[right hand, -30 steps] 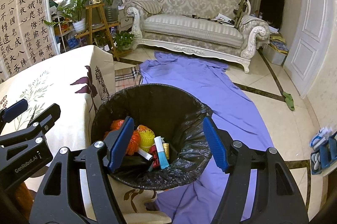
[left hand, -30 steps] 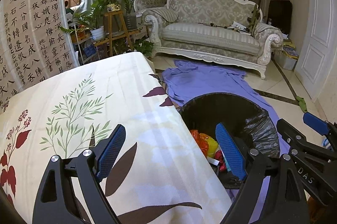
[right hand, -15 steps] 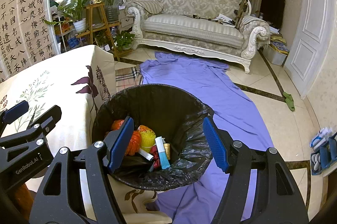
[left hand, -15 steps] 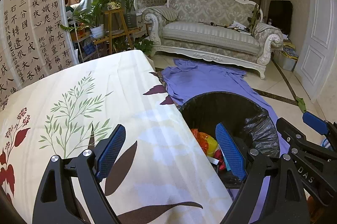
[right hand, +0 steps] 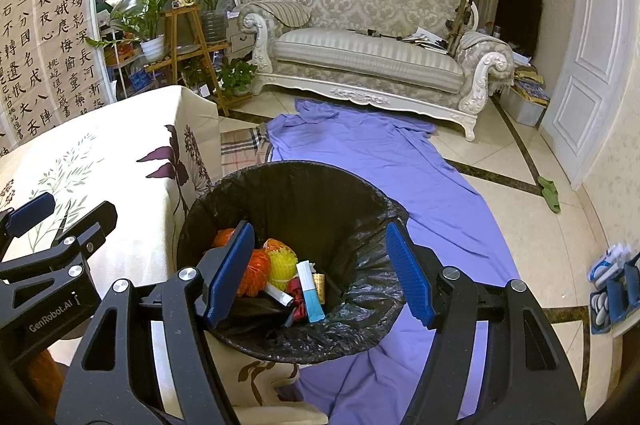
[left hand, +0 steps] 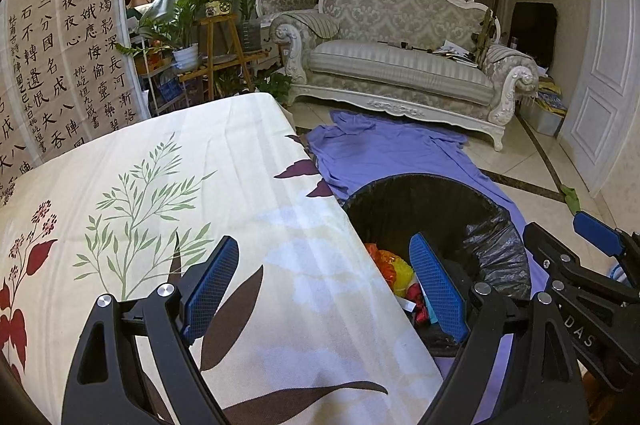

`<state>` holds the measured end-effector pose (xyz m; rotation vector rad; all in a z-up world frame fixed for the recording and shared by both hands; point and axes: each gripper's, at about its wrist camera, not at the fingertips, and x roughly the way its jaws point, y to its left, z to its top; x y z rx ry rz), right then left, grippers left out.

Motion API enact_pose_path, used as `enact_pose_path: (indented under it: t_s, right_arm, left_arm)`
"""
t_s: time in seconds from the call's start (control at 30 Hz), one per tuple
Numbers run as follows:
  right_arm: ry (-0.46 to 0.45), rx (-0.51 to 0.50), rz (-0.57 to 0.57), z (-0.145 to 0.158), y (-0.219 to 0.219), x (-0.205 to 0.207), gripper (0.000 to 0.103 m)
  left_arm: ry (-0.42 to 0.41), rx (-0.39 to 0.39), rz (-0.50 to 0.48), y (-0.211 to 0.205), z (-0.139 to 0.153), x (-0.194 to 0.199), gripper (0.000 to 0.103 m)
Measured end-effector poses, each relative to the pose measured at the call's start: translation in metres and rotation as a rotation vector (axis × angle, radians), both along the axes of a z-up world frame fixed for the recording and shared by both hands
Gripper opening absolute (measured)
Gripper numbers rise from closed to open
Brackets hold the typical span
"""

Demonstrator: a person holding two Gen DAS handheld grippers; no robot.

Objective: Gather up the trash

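Note:
A bin lined with a black bag [right hand: 352, 185] stands on the floor beside the table, also in the left wrist view [left hand: 480, 221]. Inside lies trash: orange and yellow netting [right hand: 276, 261], a white and teal box [right hand: 310, 289] and other scraps. My right gripper [right hand: 320, 265] is open and empty, held above the bin's mouth. My left gripper [left hand: 324, 277] is open and empty, above the table's right edge, with its right finger over the bin. The right gripper shows at the left wrist view's right edge [left hand: 580, 265].
The table wears a cream cloth with leaf prints [left hand: 160, 193]. A purple sheet [right hand: 380, 153] lies on the tiled floor. A white sofa [right hand: 372, 53] stands at the back, plants on a wooden stand [right hand: 184, 25] to the left, a white door [right hand: 592, 65] to the right.
Both grippers have barely moved. The views have shifted very slightly; both stay open and empty.

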<state>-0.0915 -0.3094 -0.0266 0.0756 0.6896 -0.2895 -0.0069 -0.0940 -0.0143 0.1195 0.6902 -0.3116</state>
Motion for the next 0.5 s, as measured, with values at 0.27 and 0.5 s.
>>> enact_pose_path:
  t_s: [0.27, 0.5]
  right_arm:
    - [0.000, -0.001, -0.001, 0.0000, 0.0013, 0.0000, 0.067]
    - [-0.001, -0.001, -0.001, -0.0005, 0.0019, 0.0006, 0.067]
  left_arm:
    - [0.001, -0.001, -0.002, 0.0005, 0.0004, 0.0001, 0.085]
    - [0.001, -0.002, -0.002, -0.0006, -0.0004, 0.0004, 0.085]
